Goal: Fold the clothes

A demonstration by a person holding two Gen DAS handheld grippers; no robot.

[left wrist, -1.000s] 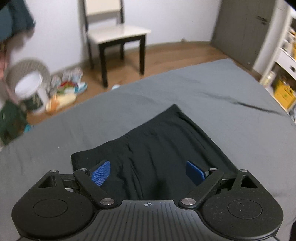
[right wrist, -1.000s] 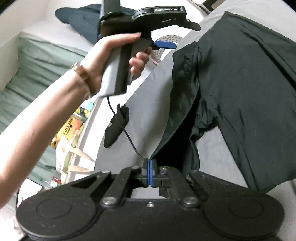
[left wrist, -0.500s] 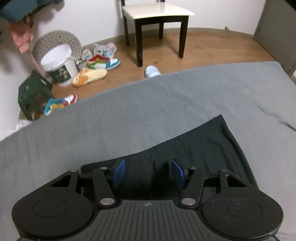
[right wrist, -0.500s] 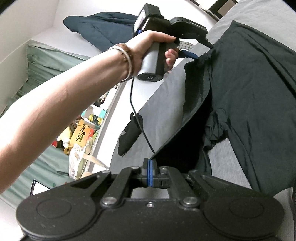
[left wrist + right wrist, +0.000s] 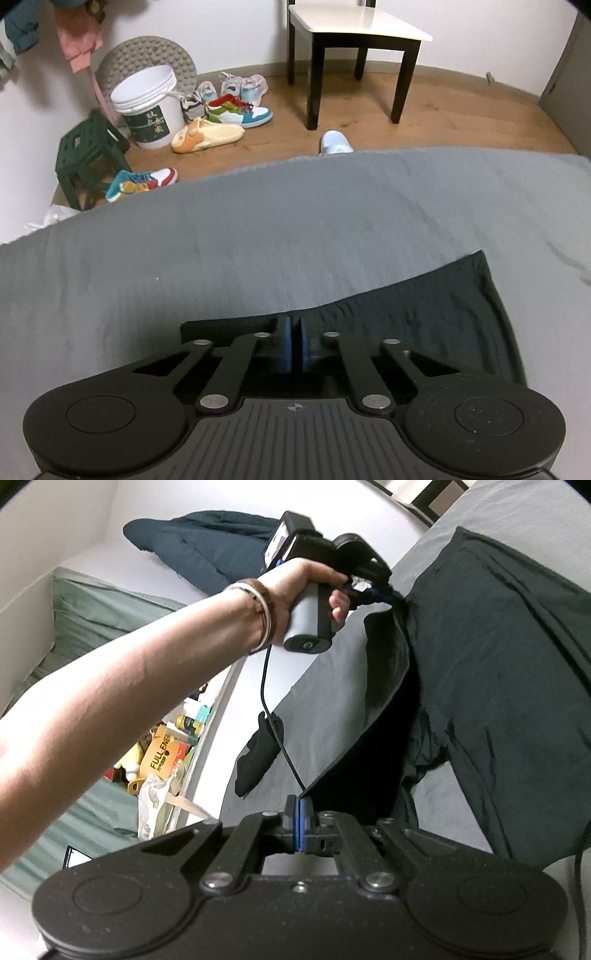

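A black garment (image 5: 424,314) lies on the grey bed sheet (image 5: 258,229). In the left wrist view my left gripper (image 5: 294,345) is shut on its near edge, blue pads pressed together over the cloth. The right wrist view shows the same black garment (image 5: 498,646) spread across the bed, one edge lifted. My right gripper (image 5: 300,825) is shut on a corner of that lifted edge. Farther off, a person's hand holds the left gripper (image 5: 380,592), which pinches another part of the same edge.
Beyond the bed's far edge lie wooden floor, a dark chair (image 5: 351,48), a white bucket (image 5: 147,107), a green stool (image 5: 88,155) and several shoes (image 5: 221,118). A small black cloth (image 5: 258,753), a dark blue garment (image 5: 207,550) and a cable (image 5: 273,716) show in the right wrist view.
My left gripper went from wide open to shut on the garment's edge, moving down toward it. The right gripper stayed shut on its corner.
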